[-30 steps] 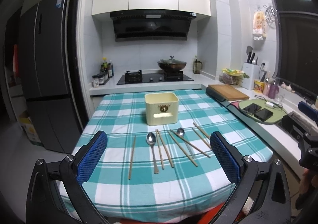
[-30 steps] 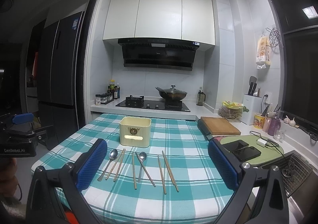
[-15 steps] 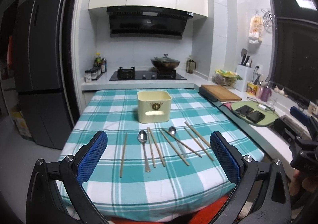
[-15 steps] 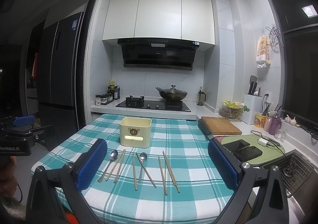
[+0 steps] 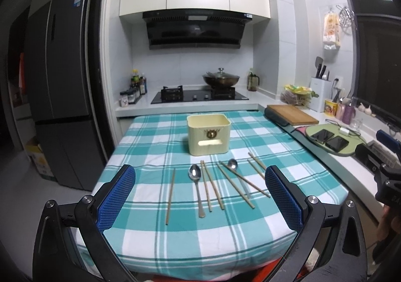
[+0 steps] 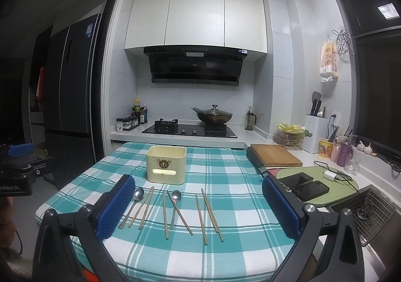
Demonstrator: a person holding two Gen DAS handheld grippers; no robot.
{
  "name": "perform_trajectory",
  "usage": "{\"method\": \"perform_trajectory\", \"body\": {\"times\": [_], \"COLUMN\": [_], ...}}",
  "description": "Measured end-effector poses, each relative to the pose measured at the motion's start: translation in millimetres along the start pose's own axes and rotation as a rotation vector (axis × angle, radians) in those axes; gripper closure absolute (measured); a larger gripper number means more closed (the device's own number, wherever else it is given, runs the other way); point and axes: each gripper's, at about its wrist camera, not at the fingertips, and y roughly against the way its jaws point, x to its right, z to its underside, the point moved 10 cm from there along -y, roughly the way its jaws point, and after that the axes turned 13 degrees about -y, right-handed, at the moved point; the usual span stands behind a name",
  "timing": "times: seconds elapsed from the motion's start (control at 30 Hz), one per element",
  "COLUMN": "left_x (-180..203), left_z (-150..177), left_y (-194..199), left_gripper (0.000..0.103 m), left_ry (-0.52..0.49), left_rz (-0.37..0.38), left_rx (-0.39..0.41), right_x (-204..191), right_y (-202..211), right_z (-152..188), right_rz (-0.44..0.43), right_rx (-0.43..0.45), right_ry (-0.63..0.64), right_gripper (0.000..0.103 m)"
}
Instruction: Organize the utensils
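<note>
Wooden chopsticks (image 5: 170, 196) crossing spoon (image 6: 175, 203), holder (image 5: 208, 134) interior hidden

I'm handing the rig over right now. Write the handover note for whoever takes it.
Left gripper: open, holding nothing, off the table's near edge.
Right gripper: open, holding nothing, same standoff.
Two spoons, left spoon and right spoon, lie among loose chopsticks on the checked cloth, in front of the cream bin.
Done: nothing visibly in the bin.
Left: every utensil.
</note>
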Motion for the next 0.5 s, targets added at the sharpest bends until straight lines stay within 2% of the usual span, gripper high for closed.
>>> {"method": "perform_trajectory", "body": {"times": [0.5], "left_x": [-34.4], "left_z": [0.0], "left_y": [-26.9], "left_gripper": [0.000], "left_ry": [0.033], "left_rz": [-0.072], "left_rx": [-0.027], "right_x": [8.0], "right_y": [-31.0], "right_z": [-2.4], "right_rz": [0.038], "right_rx": [-0.009], "right_ry": [0.026], "right_gripper": [0.000]}}
